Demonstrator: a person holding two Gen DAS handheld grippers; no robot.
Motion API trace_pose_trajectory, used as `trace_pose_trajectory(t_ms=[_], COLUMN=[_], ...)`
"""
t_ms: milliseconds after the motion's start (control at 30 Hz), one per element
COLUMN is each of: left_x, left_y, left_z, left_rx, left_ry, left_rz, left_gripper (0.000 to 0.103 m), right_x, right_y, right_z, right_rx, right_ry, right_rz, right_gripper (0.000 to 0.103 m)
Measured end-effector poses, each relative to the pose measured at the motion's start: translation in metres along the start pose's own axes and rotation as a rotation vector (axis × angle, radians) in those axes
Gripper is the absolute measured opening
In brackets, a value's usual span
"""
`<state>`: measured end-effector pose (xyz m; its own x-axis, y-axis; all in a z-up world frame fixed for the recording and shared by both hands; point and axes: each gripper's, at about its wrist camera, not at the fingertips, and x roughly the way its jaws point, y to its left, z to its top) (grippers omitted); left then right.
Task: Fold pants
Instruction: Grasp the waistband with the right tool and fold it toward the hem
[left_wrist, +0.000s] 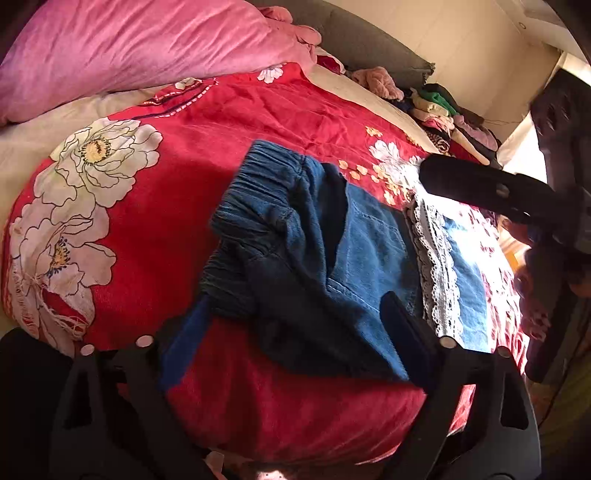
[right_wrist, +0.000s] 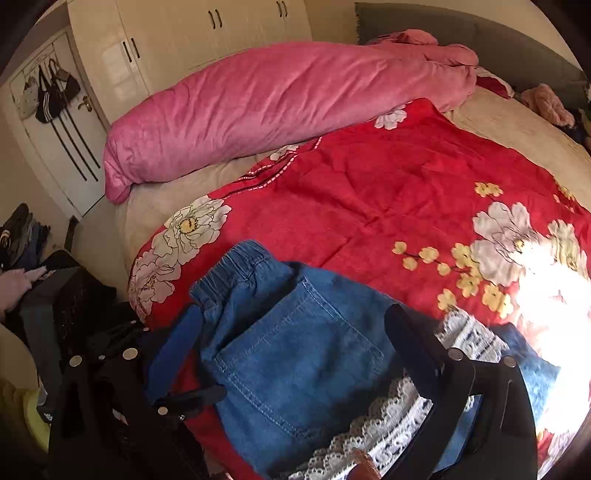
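Left tool (left_wrist: 295, 325) spread, pants (left_wrist: 332, 251); pink bolster (right_wrist: 277, 103) beyond

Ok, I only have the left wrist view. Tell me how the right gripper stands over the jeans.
Observer: The right gripper is open, with one finger on either side of the back pocket of the jeans.
Operator: Now say what stands at the room's far left.
Observer: A door with bags hung on it, next to a wardrobe.
Operator: Give me the end of the quilt that my view cuts off.
Observer: It rests on the beige sheet, pointing toward the door.
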<state>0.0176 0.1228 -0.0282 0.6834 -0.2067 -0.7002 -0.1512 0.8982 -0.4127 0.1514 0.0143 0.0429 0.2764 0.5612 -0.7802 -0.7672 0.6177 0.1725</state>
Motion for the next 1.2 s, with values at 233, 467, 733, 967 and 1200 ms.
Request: trace_pose_trajectory(t_ms=[233,467,733,967,1200], left_x=[0.003,0.005,-0.004,0.004,0.010], left_y=[0.014,0.010,0.000,-0.035,-0.099], left_z=[0.001,-0.002,-0.001,0.011,0.018], left_rx=[-0.043,-0.014,-0.015,0.008,0.113], left_ry=[-0.014,-0.007,-0.021,0.015,0.024], left_rz=[-0.031,-0.013,-0.040,-0.176,-0.282], left_gripper=[0.052,0.061,0.078,0.085,0.058], right_x=[0.065,0.117,0.052,-0.024,-0.079], right_y=[0.014,0.016,-0.012,-0.054,-0.095], right_z=[0.031,0.039,0.027,0.006,-0.027], right_rx=[-0.056,-0.031,0.048,0.128,0.206], right_ry=[0.130,0.224,0.058,-0.081,-0.195], right_rz=[0.090,0.170,0.273,0.331,0.277], right_gripper=[0.098,0.060,0.031,0.031,0.035])
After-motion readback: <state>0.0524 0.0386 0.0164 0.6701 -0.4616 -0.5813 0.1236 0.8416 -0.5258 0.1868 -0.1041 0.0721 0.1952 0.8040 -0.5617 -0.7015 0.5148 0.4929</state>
